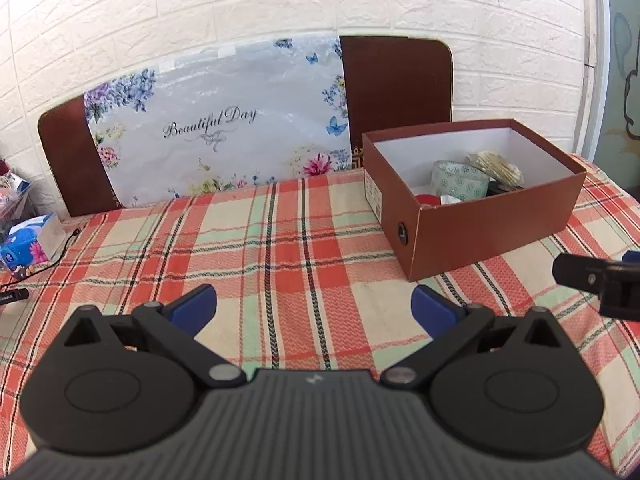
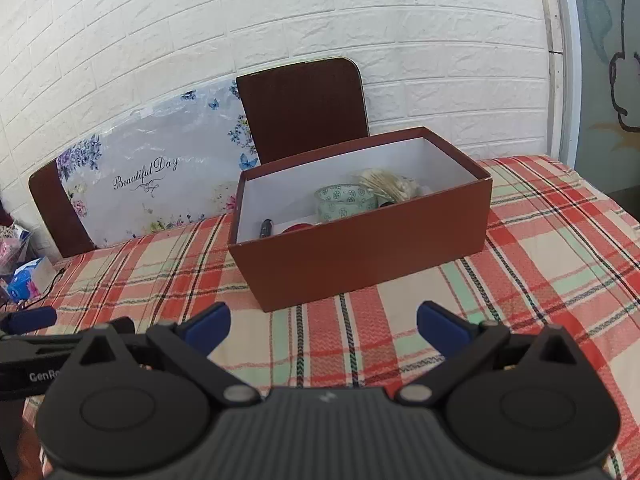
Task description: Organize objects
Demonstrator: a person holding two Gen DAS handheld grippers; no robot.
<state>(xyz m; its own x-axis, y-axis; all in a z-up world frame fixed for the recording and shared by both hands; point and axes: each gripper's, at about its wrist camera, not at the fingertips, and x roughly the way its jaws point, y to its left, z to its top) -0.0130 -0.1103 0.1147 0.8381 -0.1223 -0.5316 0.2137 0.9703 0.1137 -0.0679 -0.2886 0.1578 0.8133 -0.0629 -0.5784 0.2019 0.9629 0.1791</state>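
Both empty: left gripper (image 1: 314,306) and right gripper (image 2: 323,322) spread wide. Brown box (image 2: 360,240) at 12 o'clock already holds everything visible; back straight off, don't nudge it.

One brown box (image 2: 360,264) on the checked cloth (image 2: 540,264), and in it four things that show — one roll of patterned tape (image 2: 346,200), one bundle of pale sticks (image 2: 384,184), one red item (image 2: 298,228), one dark pen-like thing (image 2: 266,227). At nine o'clock — one blue tissue pack (image 1: 30,244).
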